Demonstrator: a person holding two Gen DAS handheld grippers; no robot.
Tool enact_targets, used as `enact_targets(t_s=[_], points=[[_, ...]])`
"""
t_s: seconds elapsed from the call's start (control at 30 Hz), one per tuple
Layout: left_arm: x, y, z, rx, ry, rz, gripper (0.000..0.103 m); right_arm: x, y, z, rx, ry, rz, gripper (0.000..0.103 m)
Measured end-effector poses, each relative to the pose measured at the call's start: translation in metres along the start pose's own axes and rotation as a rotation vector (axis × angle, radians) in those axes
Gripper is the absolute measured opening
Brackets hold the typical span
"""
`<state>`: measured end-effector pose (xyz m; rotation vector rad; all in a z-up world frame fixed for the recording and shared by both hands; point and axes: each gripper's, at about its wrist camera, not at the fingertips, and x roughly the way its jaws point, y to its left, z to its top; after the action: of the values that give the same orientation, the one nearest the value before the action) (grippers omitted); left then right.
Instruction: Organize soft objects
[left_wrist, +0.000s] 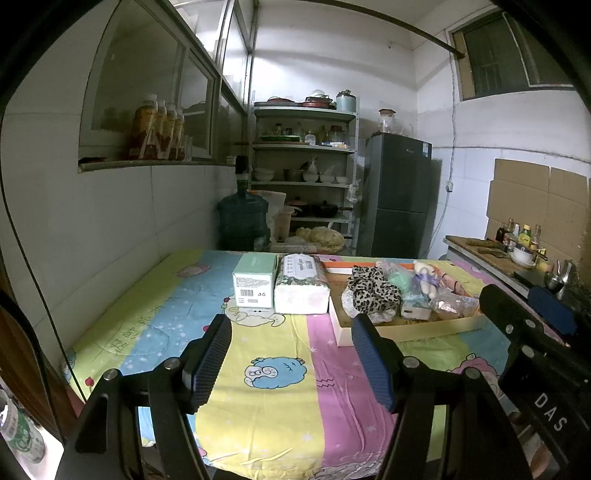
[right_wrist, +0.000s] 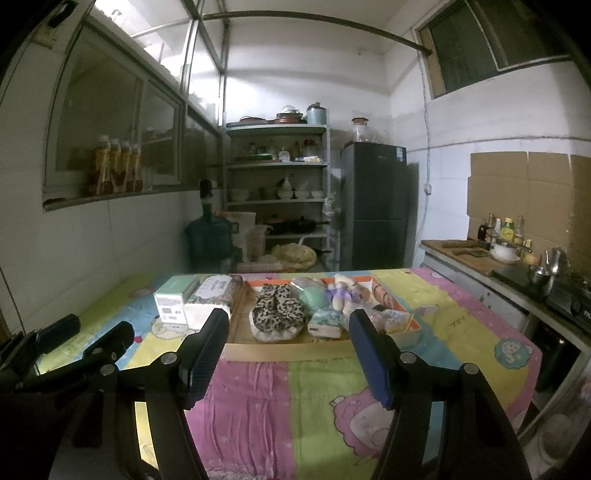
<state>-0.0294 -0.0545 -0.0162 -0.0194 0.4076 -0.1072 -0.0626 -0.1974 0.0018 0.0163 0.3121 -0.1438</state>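
A shallow cardboard tray (right_wrist: 288, 350) (left_wrist: 424, 326) on the table holds a leopard-print cloth (right_wrist: 277, 310) (left_wrist: 373, 288), a mint soft item (right_wrist: 312, 299), a small plush doll (right_wrist: 345, 291) (left_wrist: 424, 277) and plastic-wrapped packets (right_wrist: 395, 319). A floral tissue pack (left_wrist: 301, 284) (right_wrist: 212, 301) and a mint box (left_wrist: 255, 280) (right_wrist: 173, 302) stand left of the tray. My left gripper (left_wrist: 291, 354) is open and empty, above the tablecloth short of the tissue pack. My right gripper (right_wrist: 288, 350) is open and empty, in front of the tray.
The table wears a colourful cartoon cloth (left_wrist: 277, 369). Behind it stand a water jug (left_wrist: 242, 218), a metal shelf of dishes (left_wrist: 303, 170) and a dark fridge (left_wrist: 399, 195). A counter with bottles and a stove (right_wrist: 535, 273) runs along the right. A tiled wall is on the left.
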Motion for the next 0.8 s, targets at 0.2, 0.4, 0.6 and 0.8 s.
enact_targets(t_s=[0.2, 0.4, 0.6, 0.8], points=[[-0.0005, -0.0006, -0.001, 0.0, 0.001, -0.002, 0.067, -0.0003, -0.0001, 0.0, -0.001, -0.001, 0.001, 0.069], [-0.0025, -0.0011, -0.0016, 0.002, -0.001, -0.002, 0.067, -0.0005, 0.0004, -0.001, -0.004, 0.001, 0.002, 0.069], [-0.003, -0.0019, -0.0024, 0.001, 0.0, -0.002, 0.067, -0.0005, 0.0007, -0.0009, -0.003, 0.001, 0.002, 0.069], [-0.0036, -0.0021, -0.0026, 0.002, 0.001, -0.004, 0.067, -0.0012, 0.0003, -0.0014, -0.004, 0.003, 0.004, 0.069]])
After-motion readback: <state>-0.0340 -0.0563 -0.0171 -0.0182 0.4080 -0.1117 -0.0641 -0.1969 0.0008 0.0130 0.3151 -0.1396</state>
